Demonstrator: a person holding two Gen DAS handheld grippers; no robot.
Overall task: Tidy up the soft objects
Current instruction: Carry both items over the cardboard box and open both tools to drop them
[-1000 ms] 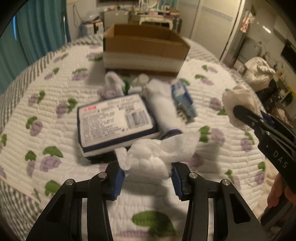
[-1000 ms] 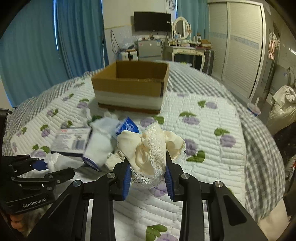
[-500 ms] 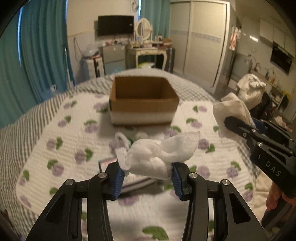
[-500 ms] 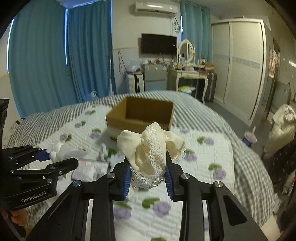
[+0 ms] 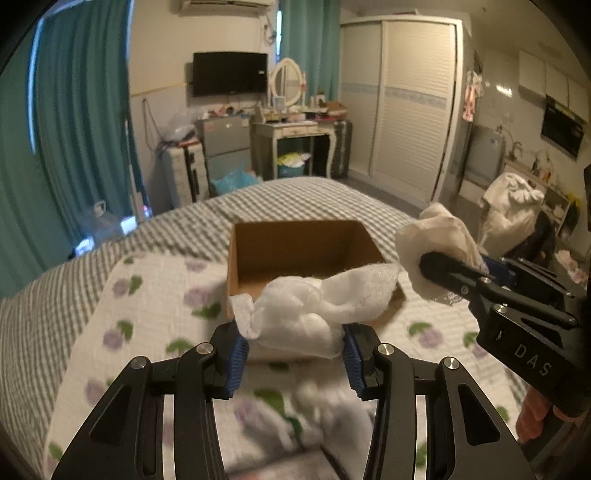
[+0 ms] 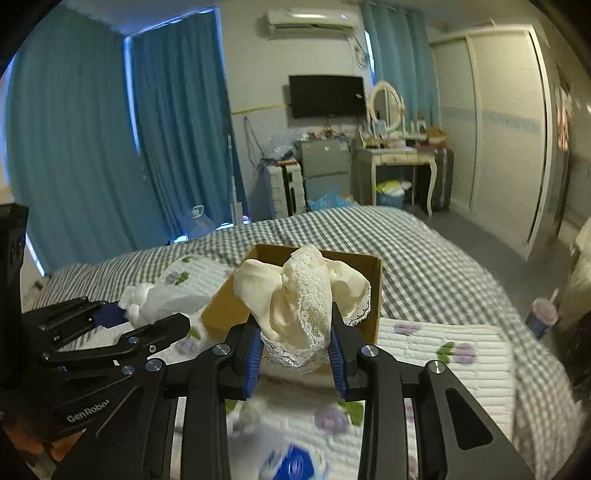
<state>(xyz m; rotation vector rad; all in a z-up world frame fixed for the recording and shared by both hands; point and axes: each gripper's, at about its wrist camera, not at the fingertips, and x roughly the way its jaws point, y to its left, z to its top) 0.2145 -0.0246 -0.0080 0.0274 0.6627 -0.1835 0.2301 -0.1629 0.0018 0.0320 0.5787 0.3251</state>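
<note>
- Left claw (image 5: 293,360): pinching a crumpled white gauze-like wad (image 5: 306,314) between its blue pads, held in the air in front of the cardboard box (image 5: 295,254).
- Right claw (image 6: 295,354): pressed onto a cream lace-trimmed cloth (image 6: 299,295), raised before the same box; the cloth hides much of the box's inside in the right wrist view.
- Cardboard box: open-topped, on the bed; its near wall is covered by the white wad in the left wrist view, and what can be seen of its inside is bare brown board.
- Hard to make out: blurred white and blue items (image 6: 291,465) on the quilt below the claws; identity cannot be told.
- Surface: white quilt with purple fruit print (image 5: 147,302) over a grey checked bedspread (image 6: 424,258).
- Room: teal curtains (image 6: 92,147), wall television (image 6: 327,96), dressing table with oval mirror (image 6: 386,101), sliding wardrobe (image 5: 399,107), air conditioner (image 6: 310,22).
</note>
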